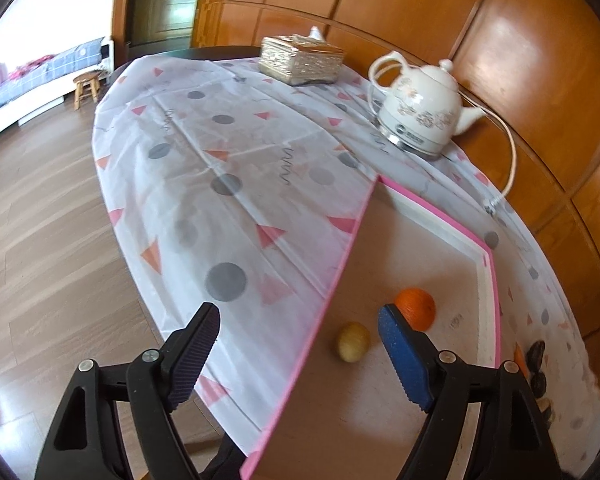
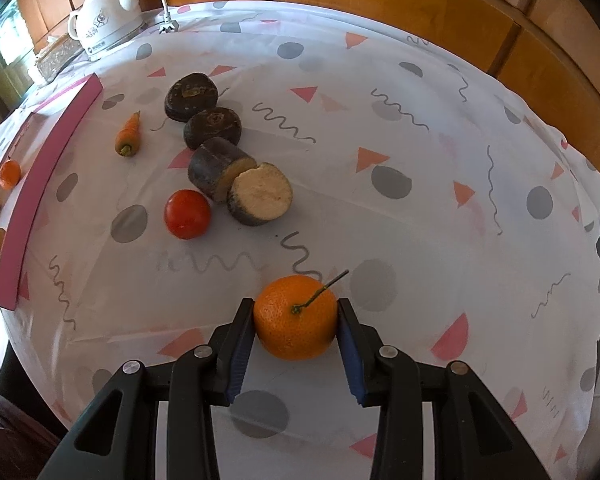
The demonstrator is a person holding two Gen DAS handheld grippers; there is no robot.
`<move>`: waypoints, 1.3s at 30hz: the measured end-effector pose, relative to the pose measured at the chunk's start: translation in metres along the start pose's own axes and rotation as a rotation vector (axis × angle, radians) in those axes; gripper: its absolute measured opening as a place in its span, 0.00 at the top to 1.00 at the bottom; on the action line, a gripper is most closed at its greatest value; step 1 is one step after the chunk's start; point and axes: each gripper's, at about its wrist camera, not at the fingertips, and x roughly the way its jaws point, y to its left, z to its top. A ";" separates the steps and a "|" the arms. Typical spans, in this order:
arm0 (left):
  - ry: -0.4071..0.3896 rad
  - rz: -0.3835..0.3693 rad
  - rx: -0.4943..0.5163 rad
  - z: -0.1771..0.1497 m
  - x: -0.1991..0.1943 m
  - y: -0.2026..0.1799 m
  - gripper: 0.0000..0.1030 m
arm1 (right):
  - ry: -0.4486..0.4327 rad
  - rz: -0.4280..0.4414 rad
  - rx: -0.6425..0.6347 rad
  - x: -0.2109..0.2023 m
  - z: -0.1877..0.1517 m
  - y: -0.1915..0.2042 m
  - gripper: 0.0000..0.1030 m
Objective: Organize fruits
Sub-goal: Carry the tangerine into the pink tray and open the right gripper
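My right gripper [image 2: 295, 307] is shut on an orange [image 2: 296, 324] with a thin stem, low over the patterned tablecloth [image 2: 420, 200]. My left gripper [image 1: 300, 314] is open; the near wall of a pink-rimmed box [image 1: 340, 276] runs between its fingers without touching the pads. In the box lie a second orange [image 1: 416, 308] and a small yellowish fruit [image 1: 353, 341]. The right wrist view shows the same box [image 2: 52, 168] at far left. Between it and the held orange lie a red tomato [image 2: 187, 214], a small carrot [image 2: 129, 136] and several dark-skinned root pieces [image 2: 220, 168].
A white kettle [image 1: 424, 108] on its base and a woven tissue box [image 1: 300, 60] stand at the table's far side. The kettle's cord and plug [image 1: 492, 204] lie along the wooden wall panels. The table's edge drops to wood floor [image 1: 40, 240] on the left.
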 end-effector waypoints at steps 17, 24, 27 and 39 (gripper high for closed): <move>0.011 0.025 -0.028 -0.002 0.004 0.016 0.20 | -0.104 0.221 -0.038 -0.030 0.000 0.088 0.61; 0.020 0.027 -0.031 -0.002 0.007 0.018 0.20 | -0.179 0.347 -0.159 -0.049 0.028 0.161 0.61; 0.020 0.027 -0.032 -0.002 0.008 0.020 0.20 | -0.197 0.373 -0.205 -0.052 0.041 0.191 0.61; 0.021 0.034 -0.011 -0.004 0.012 0.023 0.20 | -0.183 0.358 -0.268 -0.019 0.076 0.253 0.61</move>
